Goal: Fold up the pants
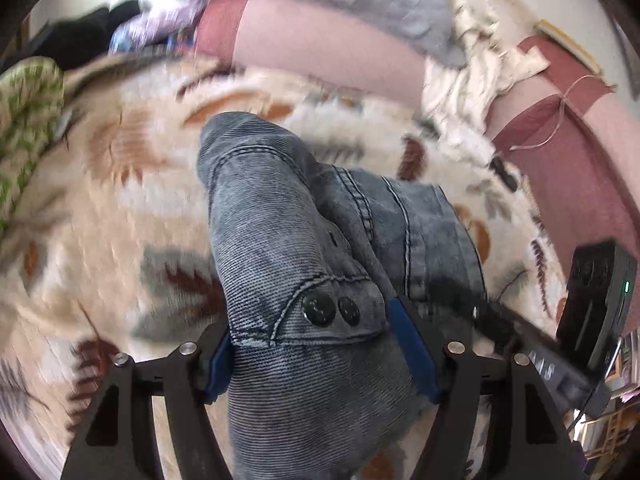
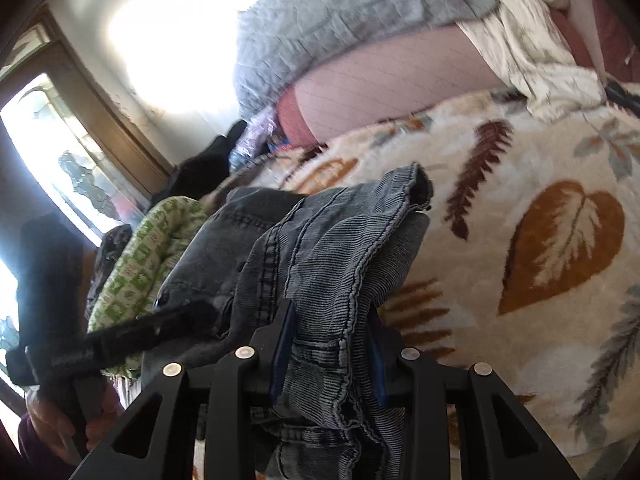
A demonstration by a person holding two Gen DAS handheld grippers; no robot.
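Note:
The pants are grey-blue denim jeans (image 1: 276, 208), bunched and held up over a cream fleece blanket with leaf prints (image 1: 112, 184). My left gripper (image 1: 320, 344) is shut on the waistband part with two dark buttons (image 1: 328, 308). The fabric fills the gap between its blue pads (image 1: 412, 352). My right gripper (image 2: 332, 356) is shut on another bunch of the same jeans (image 2: 336, 248), hems and seams hanging between its jaws. The right gripper's body shows at the right edge of the left wrist view (image 1: 592, 304). The left gripper's handle shows in the right wrist view (image 2: 92, 344).
A pink and maroon sheet (image 1: 320, 44) and a grey quilt (image 2: 340, 12) lie beyond the blanket. A crumpled cream cloth (image 1: 472, 80) lies at the far right. A green-patterned cloth (image 2: 148, 248) and dark clothes (image 2: 200, 176) lie at the left near a window (image 2: 52, 152).

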